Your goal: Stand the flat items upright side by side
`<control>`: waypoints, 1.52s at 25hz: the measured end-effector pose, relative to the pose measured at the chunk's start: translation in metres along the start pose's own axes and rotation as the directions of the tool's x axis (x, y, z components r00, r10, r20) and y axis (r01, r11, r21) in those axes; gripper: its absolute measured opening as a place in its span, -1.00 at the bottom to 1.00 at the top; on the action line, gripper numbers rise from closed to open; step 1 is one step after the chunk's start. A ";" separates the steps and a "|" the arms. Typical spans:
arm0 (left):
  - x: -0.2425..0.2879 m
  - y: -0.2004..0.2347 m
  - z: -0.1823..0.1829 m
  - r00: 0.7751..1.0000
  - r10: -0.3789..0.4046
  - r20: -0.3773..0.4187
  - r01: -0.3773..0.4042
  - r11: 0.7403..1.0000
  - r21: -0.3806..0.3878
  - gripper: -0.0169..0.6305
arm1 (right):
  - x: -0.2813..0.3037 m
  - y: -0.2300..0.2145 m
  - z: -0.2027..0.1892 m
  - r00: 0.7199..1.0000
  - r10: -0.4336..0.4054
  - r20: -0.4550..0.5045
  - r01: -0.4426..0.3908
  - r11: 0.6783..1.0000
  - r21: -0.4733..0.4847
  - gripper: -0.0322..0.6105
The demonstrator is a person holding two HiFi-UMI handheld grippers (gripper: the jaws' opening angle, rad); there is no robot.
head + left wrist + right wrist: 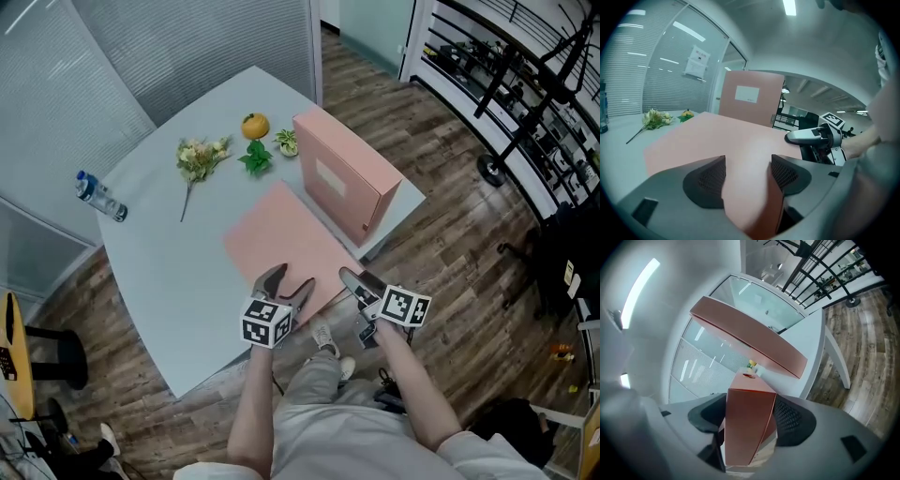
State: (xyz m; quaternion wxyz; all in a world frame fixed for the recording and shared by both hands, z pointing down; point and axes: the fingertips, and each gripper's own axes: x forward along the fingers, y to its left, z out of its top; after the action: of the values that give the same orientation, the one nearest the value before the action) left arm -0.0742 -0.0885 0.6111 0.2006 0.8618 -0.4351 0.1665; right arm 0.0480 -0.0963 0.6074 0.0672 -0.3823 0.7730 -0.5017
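Note:
Two pink box files are on the pale table (159,281). One stands upright (345,173) at the far right edge. The other lies flat (281,239) in front of it, its near corner over the table's front edge. My left gripper (289,281) is shut on that near edge; in the left gripper view the flat file (717,140) fills the space between the jaws of the left gripper (747,173). My right gripper (359,281) is shut on the same file's right corner, and the file's spine (747,423) sits between the jaws of the right gripper (750,416). The upright file (750,341) shows beyond.
Behind the files lie a flower sprig (201,156), an orange (255,125), a green leaf (255,157) and a small plant (287,142). A water bottle (100,197) lies at the table's left edge. Wooden floor and equipment racks (525,84) are to the right.

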 end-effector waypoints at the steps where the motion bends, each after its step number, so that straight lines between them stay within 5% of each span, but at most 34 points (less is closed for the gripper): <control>1: -0.001 0.000 0.002 1.000 -0.002 0.012 0.002 1.000 -0.009 -0.02 | -0.001 0.003 0.002 1.000 0.001 -0.003 -0.001 1.000 -0.016 0.10; 13: -0.016 0.003 0.012 0.993 0.013 0.113 0.001 0.993 -0.121 -0.02 | -0.008 0.041 0.008 0.998 0.013 -0.054 -0.024 0.977 -0.210 0.10; 26: -0.033 0.000 0.018 0.986 -0.012 0.167 0.043 0.982 -0.185 -0.02 | -0.016 0.080 0.009 0.995 -0.017 -0.100 -0.032 0.886 -0.463 0.09; 38: -0.040 -0.002 0.018 0.976 -0.034 0.214 0.084 0.970 -0.228 -0.02 | -0.025 0.105 0.007 0.995 -0.023 -0.096 -0.035 0.830 -0.557 0.05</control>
State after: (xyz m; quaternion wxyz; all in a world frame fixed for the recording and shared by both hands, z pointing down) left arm -0.0930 -0.0692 0.5763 0.2597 0.8572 -0.4444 0.0161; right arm 0.0140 -0.0638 0.5106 -0.0839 -0.3576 0.8893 -0.2723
